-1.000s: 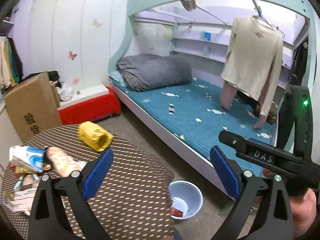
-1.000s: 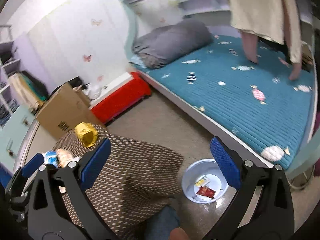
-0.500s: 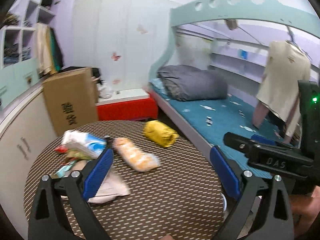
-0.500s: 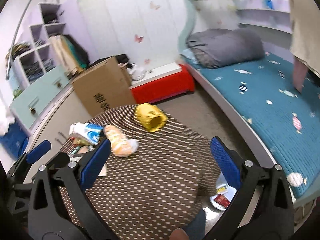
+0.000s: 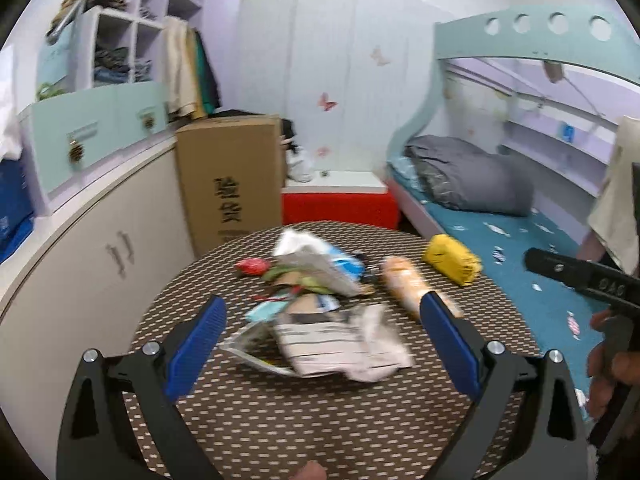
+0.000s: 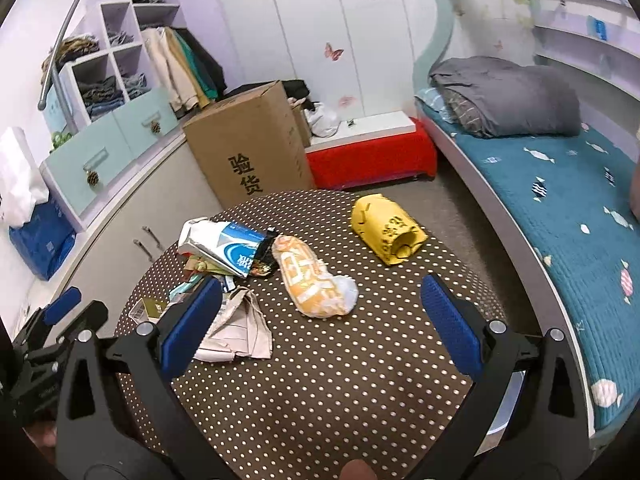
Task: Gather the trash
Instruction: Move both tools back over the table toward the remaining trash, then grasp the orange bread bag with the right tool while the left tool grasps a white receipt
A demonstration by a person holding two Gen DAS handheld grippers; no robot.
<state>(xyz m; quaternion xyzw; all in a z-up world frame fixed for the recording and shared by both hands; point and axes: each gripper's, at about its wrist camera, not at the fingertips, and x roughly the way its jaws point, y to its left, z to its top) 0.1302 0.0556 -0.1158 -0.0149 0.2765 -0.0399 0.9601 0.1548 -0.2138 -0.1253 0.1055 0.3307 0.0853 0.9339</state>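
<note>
Trash lies on a round brown dotted table [image 6: 340, 380]: a yellow wrapper [image 6: 387, 229], an orange snack bag [image 6: 312, 278], a blue-white packet [image 6: 228, 246], crumpled paper [image 6: 236, 330] and small scraps. In the left wrist view I see the paper [image 5: 340, 338], the orange bag [image 5: 406, 282] and the yellow wrapper [image 5: 452, 258]. My left gripper [image 5: 320, 344] is open and empty above the paper at the table's near side. My right gripper [image 6: 320, 320] is open and empty above the table, just in front of the orange bag.
A tall cardboard box [image 6: 252, 148] stands behind the table. A red bench [image 6: 372, 158] sits behind it. A bed with a blue cover [image 6: 560, 200] runs along the right. White cabinets [image 5: 100, 232] line the left. A basin's rim [image 6: 504, 412] shows past the table's right edge.
Both grippers have swung left from the bed and the floor basin to face the table. The trash now lies centred in both views. Both stay open.
</note>
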